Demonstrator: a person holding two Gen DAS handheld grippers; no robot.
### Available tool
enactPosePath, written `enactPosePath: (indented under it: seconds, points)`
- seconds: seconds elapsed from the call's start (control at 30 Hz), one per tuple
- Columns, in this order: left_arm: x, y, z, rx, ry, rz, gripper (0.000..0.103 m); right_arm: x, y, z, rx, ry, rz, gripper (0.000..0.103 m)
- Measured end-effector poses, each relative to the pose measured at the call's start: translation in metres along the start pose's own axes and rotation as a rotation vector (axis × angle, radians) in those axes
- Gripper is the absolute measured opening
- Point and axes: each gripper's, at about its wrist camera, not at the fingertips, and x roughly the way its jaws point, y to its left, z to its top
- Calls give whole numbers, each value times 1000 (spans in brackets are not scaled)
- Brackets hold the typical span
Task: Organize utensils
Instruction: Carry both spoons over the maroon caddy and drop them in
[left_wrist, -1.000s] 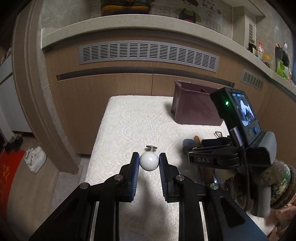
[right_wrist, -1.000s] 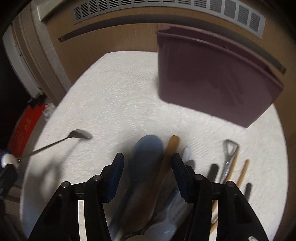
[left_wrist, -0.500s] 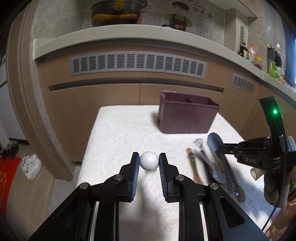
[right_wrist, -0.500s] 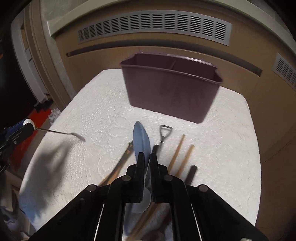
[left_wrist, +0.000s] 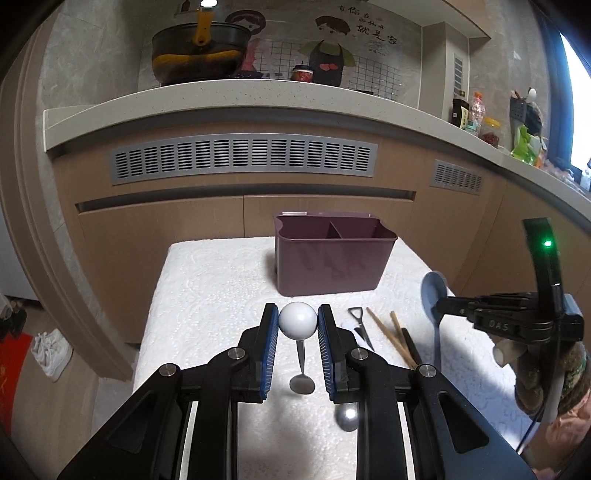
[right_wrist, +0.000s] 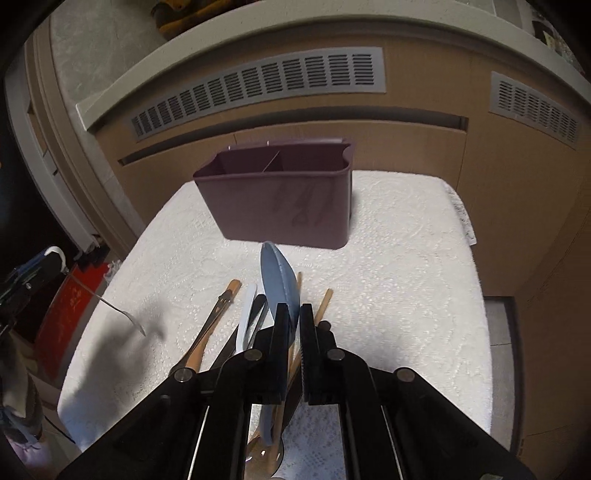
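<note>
My left gripper (left_wrist: 297, 321) is shut on the white ball end (left_wrist: 297, 320) of a thin metal spoon (left_wrist: 302, 369), which hangs down with its bowl above the white table. My right gripper (right_wrist: 293, 314) is shut on a blue spoon (right_wrist: 275, 273), held edge-on with its bowl pointing forward. In the left wrist view the right gripper (left_wrist: 441, 308) sits at the right with the blue spoon (left_wrist: 434, 291) lifted. A maroon two-compartment caddy (left_wrist: 332, 266) (right_wrist: 284, 206) stands at the table's far side. Several utensils (right_wrist: 229, 317) lie under my right gripper.
The white lace-covered table (left_wrist: 207, 288) stands against a wooden cabinet front with grey vents (left_wrist: 243, 157). Chopsticks (left_wrist: 388, 336), a dark-handled tool (left_wrist: 360, 325) and a round metal piece (left_wrist: 347, 417) lie on the cloth. White shoes (left_wrist: 48, 350) rest on the floor at left.
The right gripper shut on the blue spoon and lifted it off the pile. Both grippers rose and pulled back from the caddy; the left one kept its hold on the ball-ended spoon.
</note>
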Motion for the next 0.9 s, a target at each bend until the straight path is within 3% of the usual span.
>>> enactPosePath:
  seconds: [0.4, 0.53, 0.73, 0.9]
  points:
    - [8, -14, 27, -13, -23, -51, 22, -46, -6, 23, 3, -128, 17, 4]
    - [7, -22, 71, 17, -88, -90, 22, -67, 0, 54, -20, -208, 42, 4]
    - [19, -28, 158, 66, -218, -108, 22, -103, 10, 133, -69, -392, 44, 4]
    - [54, -19, 204, 50, -201, -116, 22, -95, 9, 187, -69, -431, 28, 4]
